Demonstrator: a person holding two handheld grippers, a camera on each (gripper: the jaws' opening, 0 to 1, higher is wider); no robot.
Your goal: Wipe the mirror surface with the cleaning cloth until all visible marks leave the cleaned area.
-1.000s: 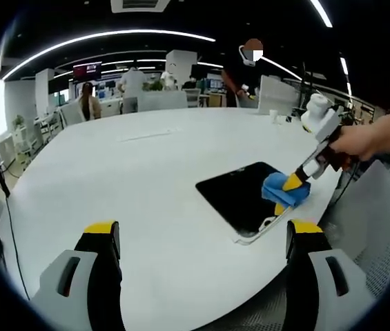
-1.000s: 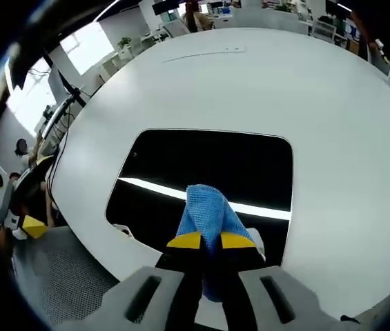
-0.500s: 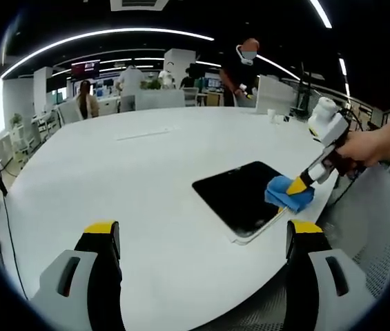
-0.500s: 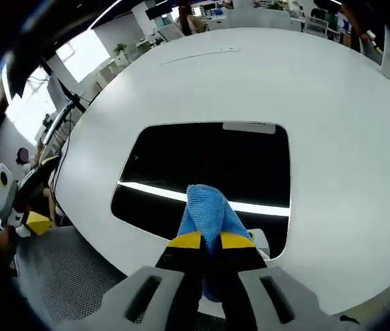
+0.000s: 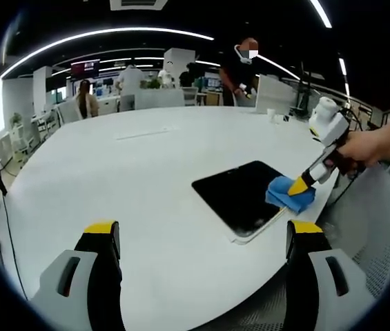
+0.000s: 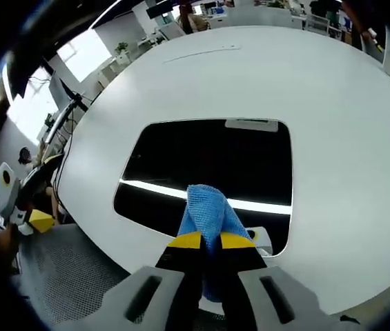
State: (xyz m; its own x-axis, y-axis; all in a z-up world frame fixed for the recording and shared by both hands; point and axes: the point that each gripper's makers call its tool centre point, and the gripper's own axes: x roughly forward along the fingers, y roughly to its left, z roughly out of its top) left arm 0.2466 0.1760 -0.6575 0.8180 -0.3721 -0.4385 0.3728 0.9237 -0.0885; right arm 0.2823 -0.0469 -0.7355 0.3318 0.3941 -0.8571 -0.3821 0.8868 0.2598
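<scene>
Right at the near edge of the big round white table (image 5: 146, 179) sits your dark rounded-rectangle mirror (image 6: 208, 165), lying flat with one side close to the rim, so you've got very little room on that side and loads of bare tabletop on the far side. Your right gripper (image 6: 210, 241) has its yellow-tipped jaws pinched together on the bunched blue cleaning cloth (image 6: 207, 210), and the cloth sits over the mirror's near edge; from the left gripper view the same cloth (image 5: 288, 194) is at the mirror's (image 5: 239, 196) corner nearest the table rim, with your hand (image 5: 360, 148) behind the tool. Your left gripper (image 5: 201, 234) is spread wide, nothing between the jaws, hanging over the bare white surface well apart from the mirror. No readable writing or brand on anything; a small pale tab (image 6: 250, 125) on the mirror's far edge is too blurry to read. The glass reflects a bright strip light as a white line (image 6: 160, 190) across it, and I can't tell marks from reflections. Beyond the table it's an open office with a dark ceiling, curved light strips (image 5: 112, 38), desks and people (image 5: 243, 69) standing far back. A grey mesh surface (image 6: 77, 276) sits just off the table rim.
</scene>
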